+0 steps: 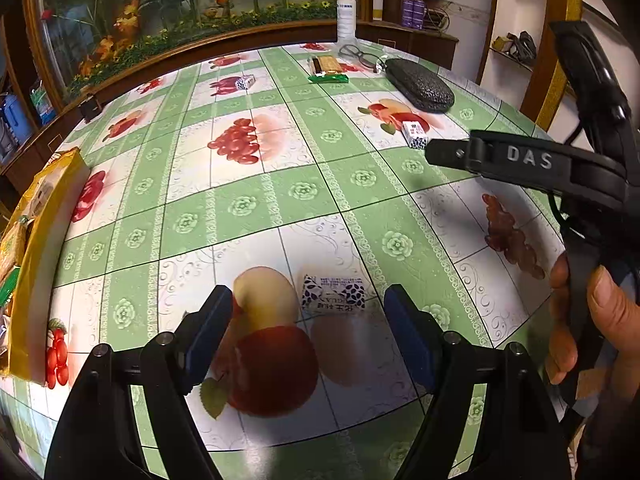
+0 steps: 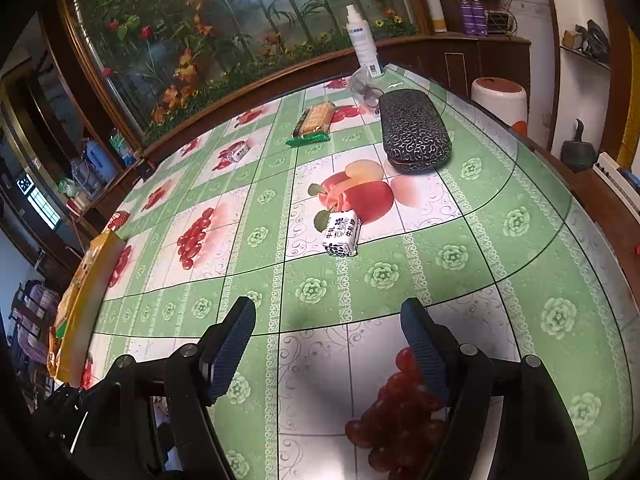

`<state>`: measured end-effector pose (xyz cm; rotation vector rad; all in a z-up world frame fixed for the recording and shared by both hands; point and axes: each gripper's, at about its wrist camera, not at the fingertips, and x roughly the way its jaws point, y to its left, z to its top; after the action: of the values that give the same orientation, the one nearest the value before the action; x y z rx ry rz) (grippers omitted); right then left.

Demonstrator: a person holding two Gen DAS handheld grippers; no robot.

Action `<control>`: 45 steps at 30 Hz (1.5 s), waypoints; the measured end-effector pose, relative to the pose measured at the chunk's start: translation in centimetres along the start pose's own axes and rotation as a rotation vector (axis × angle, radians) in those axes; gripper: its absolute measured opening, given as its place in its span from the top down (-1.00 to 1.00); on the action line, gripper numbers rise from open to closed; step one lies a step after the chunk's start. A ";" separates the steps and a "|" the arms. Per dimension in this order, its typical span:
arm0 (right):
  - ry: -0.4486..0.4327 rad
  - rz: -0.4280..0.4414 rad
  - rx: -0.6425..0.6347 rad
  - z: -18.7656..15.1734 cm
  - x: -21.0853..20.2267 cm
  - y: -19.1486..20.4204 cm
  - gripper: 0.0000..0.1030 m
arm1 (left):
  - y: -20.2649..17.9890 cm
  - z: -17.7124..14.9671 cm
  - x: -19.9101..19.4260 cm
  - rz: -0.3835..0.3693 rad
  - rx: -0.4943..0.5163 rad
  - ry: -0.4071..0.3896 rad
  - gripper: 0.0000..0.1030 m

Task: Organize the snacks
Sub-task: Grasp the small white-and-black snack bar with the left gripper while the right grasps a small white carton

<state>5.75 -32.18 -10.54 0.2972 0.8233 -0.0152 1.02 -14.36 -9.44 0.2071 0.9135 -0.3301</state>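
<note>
My left gripper (image 1: 308, 316) is open, low over the table, with a small purple-and-white wrapped snack (image 1: 334, 298) lying between and just ahead of its fingertips. My right gripper (image 2: 328, 330) is open and empty; a second small white snack packet (image 2: 342, 232) lies ahead of it on the apple print. That packet also shows in the left wrist view (image 1: 414, 134), just past the right gripper's black finger (image 1: 460, 154). A third small packet (image 2: 237, 154) lies far left. A green cracker pack (image 2: 314, 122) lies at the back. A yellow snack box (image 1: 36, 240) stands at the left edge.
A black patterned glasses case (image 2: 414, 132), eyeglasses (image 1: 360, 56) and a white spray bottle (image 2: 364, 42) are at the far right of the green fruit-print tablecloth (image 2: 500, 260). A wooden ledge with artificial flowers (image 2: 208, 92) runs behind the table. A white stool (image 2: 498, 98) stands beyond the right edge.
</note>
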 end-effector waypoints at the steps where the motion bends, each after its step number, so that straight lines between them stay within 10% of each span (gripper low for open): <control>1: 0.003 -0.004 -0.004 0.1 0.3 0.0 -0.50 | 0.0 0.0 0.2 -0.001 0.000 0.005 -0.51; 13: 0.037 -0.065 -0.063 2.4 3.6 1.1 -0.46 | -0.4 -0.3 1.5 0.012 -0.007 0.040 -0.51; 23: 0.061 -0.139 -0.088 3.8 5.5 1.4 0.00 | -0.3 0.0 1.9 -0.018 -0.020 0.049 -0.49; 32: 0.045 -0.221 -0.183 3.1 5.5 2.4 0.57 | -0.9 0.2 1.4 -0.038 0.028 0.023 0.40; 45: 0.038 -0.063 -0.167 1.5 3.6 4.5 0.59 | 2.8 0.5 1.7 0.008 -0.071 0.028 0.43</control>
<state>9.89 -27.90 -11.00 0.1147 0.8661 0.0002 3.36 -12.21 -10.41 0.1502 0.9500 -0.2878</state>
